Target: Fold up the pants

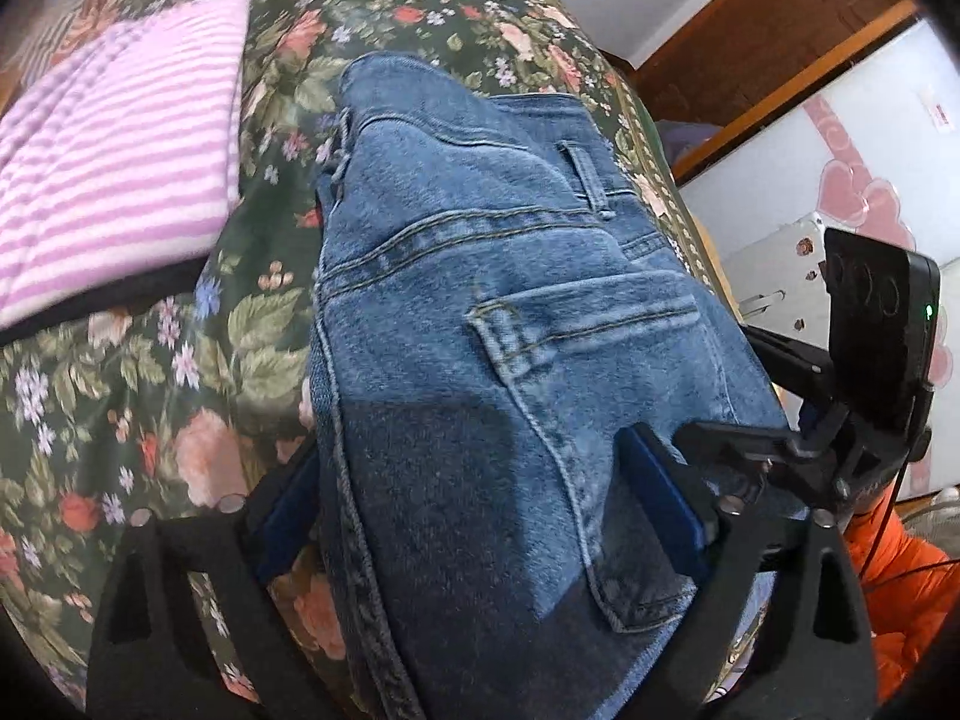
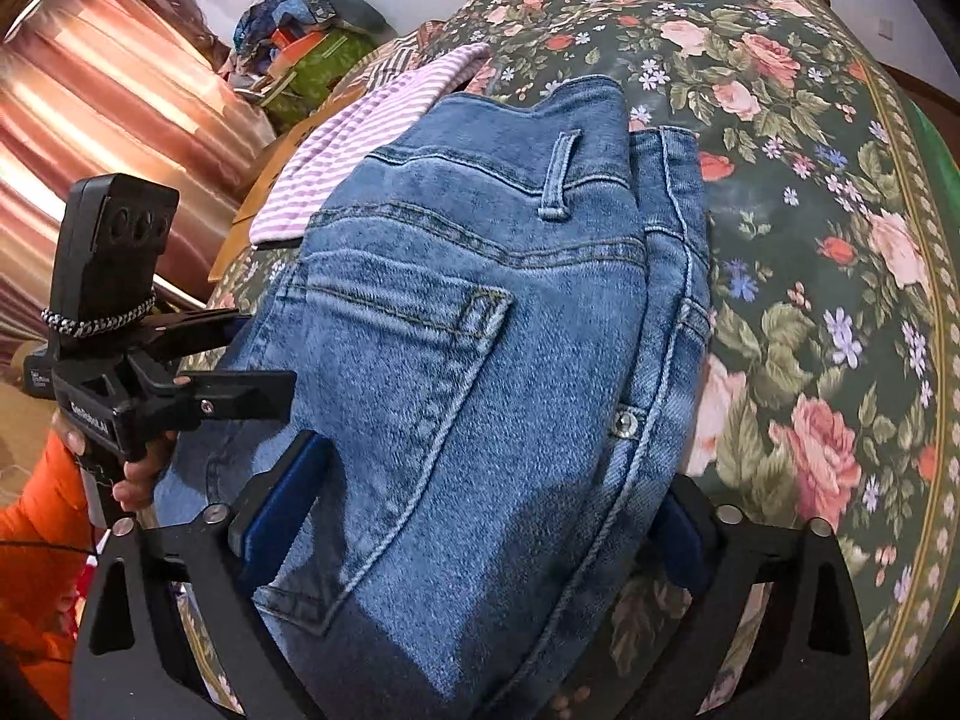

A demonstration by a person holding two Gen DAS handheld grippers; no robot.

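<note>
Folded blue jeans (image 1: pixel 480 312) lie on the floral bedspread (image 1: pixel 120 408), back pocket up; they also show in the right wrist view (image 2: pixel 468 330). My left gripper (image 1: pixel 474 498) is open, its blue-padded fingers (image 1: pixel 660 498) either side of the near end of the jeans. My right gripper (image 2: pixel 474 510) is open too, its fingers (image 2: pixel 282 498) straddling the same end. The right gripper shows at the right edge of the left wrist view (image 1: pixel 744 444). The left gripper shows at the left of the right wrist view (image 2: pixel 240 396), touching the jeans' side.
A folded pink-and-white striped garment (image 1: pixel 120 144) lies beside the jeans on the floral bedspread (image 2: pixel 810 240). A pile of clothes (image 2: pixel 306 42) and a copper curtain (image 2: pixel 102 138) are behind. A wooden frame and pink-patterned panel (image 1: pixel 840 138) stand right. An orange sleeve (image 1: pixel 894 576) is near.
</note>
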